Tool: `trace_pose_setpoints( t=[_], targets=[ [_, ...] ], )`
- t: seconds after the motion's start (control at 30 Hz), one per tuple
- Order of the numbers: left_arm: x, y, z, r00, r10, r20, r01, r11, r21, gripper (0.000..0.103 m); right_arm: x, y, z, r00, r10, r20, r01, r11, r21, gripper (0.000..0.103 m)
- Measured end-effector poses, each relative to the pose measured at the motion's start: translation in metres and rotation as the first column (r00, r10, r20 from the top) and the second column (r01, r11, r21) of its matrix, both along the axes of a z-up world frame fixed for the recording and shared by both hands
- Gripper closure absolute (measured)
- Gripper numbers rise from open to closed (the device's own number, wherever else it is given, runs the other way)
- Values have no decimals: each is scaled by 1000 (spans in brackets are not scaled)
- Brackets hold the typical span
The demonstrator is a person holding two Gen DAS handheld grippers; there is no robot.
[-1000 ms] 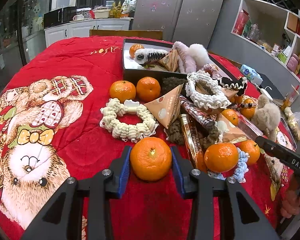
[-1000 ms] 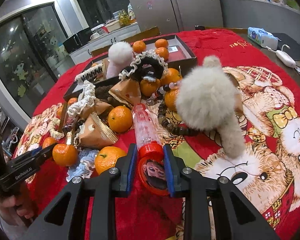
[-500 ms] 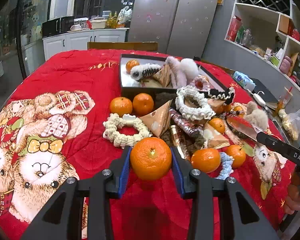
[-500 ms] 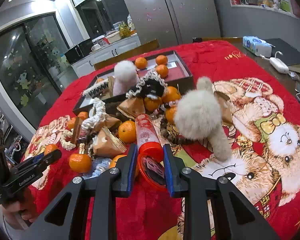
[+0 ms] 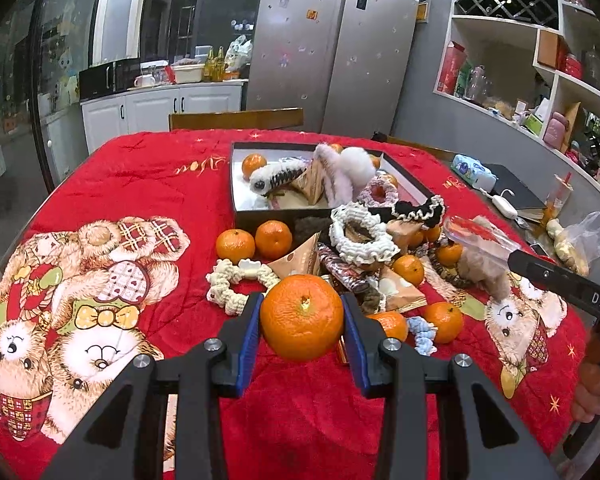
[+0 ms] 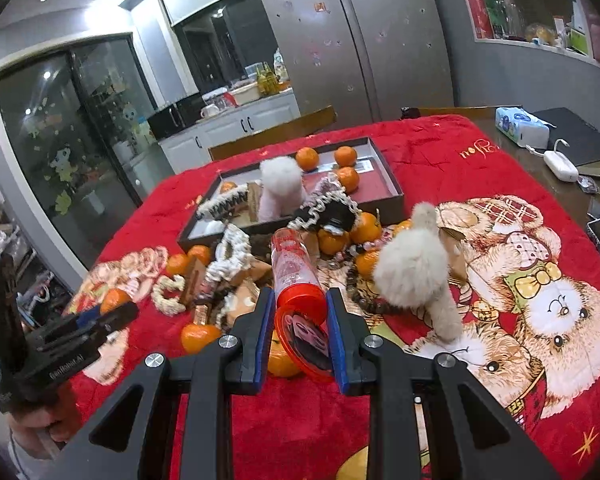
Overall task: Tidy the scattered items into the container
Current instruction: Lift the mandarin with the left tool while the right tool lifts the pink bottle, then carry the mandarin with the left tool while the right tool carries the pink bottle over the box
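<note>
My left gripper (image 5: 302, 320) is shut on a tangerine (image 5: 302, 316) and holds it above the red tablecloth. My right gripper (image 6: 298, 330) is shut on a clear tube with a red cap (image 6: 296, 276), lifted off the cloth; it also shows in the left wrist view (image 5: 480, 236). The dark shallow box (image 5: 236, 184), also in the right wrist view (image 6: 394, 190), holds tangerines, scrunchies and a fluffy white toy (image 6: 280, 184). A heap of tangerines, scrunchies and paper cones (image 5: 300, 260) lies in front of the box.
A cream scrunchie (image 5: 236, 284) lies left of the heap. A fluffy beige toy (image 6: 414, 272) lies at its right. A tissue pack (image 6: 520, 128), a charger and a phone sit on the bare table at the right. A chair (image 5: 236, 118) stands behind the table.
Both grippers have risen and pulled back from the heap, the left with the tangerine, the right with the tube. The table items look smaller and lower in both views.
</note>
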State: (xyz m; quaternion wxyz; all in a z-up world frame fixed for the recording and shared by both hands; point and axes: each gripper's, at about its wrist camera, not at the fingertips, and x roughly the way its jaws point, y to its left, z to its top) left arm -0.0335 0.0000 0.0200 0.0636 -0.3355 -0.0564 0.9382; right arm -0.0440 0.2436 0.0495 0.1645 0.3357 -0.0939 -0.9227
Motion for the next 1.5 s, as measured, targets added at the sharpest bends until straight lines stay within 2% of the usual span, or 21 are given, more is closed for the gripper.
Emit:
trace_pose_setpoints(
  t=[0.43, 0.73, 0.87, 1.2, 1.27, 1.4, 1.5],
  targets=[
    [8, 8, 27, 997, -39, -62, 40, 999, 8, 64, 8, -19, 27, 996, 44, -78, -43, 999, 16, 78],
    [-11, 16, 41, 996, -57, -70, 57, 998, -7, 64, 1, -26, 42, 989, 76, -125, -69, 996, 57, 78],
    [-17, 19, 48, 994, -70, -84, 70, 998, -11, 63, -7, -26, 48, 987, 101, -125, -97, 995, 35, 78],
    [-49, 16, 65, 993, -84, -85, 84, 996, -6, 64, -36, -37, 67, 981, 137, -138, -127, 989, 82, 78],
    [-57, 16, 69, 993, -87, -86, 87, 996, -2, 63, -45, -37, 69, 981, 147, -125, -139, 988, 71, 78],
    [-75, 14, 74, 993, -87, -84, 87, 996, 5, 63, -68, -38, 70, 975, 206, -78, -208, 978, -13, 78],
    [-91, 10, 74, 994, -78, -75, 79, 997, 12, 64, -83, -43, 71, 975, 213, -68, -214, 977, -8, 78]
  ],
)
